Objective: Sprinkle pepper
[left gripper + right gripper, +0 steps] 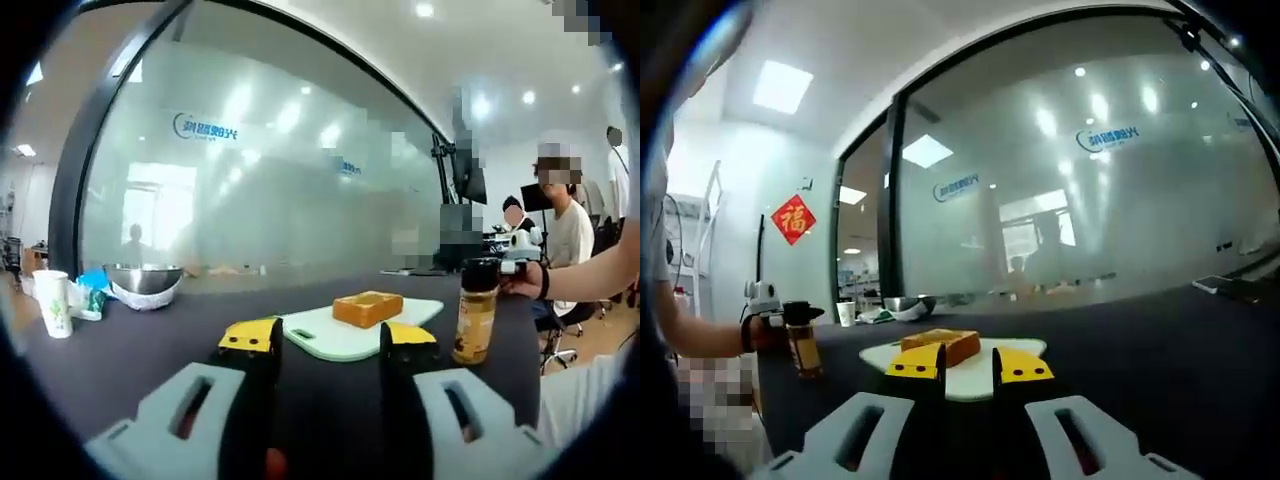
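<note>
One dark-capped, apparently amber pepper shaker (477, 311)

Both views low over dark table (120, 350), facing glass wall (280, 180), sharing cutting board (350, 335) and toast (940, 345)

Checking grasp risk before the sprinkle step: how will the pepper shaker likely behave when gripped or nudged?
The pepper shaker stands tall and narrow on the table, so a sideways nudge could probably tip it. Its smooth, clear, seemingly rigid body may slip in the tongs. It looks well filled, so likely not feather-light.
</note>
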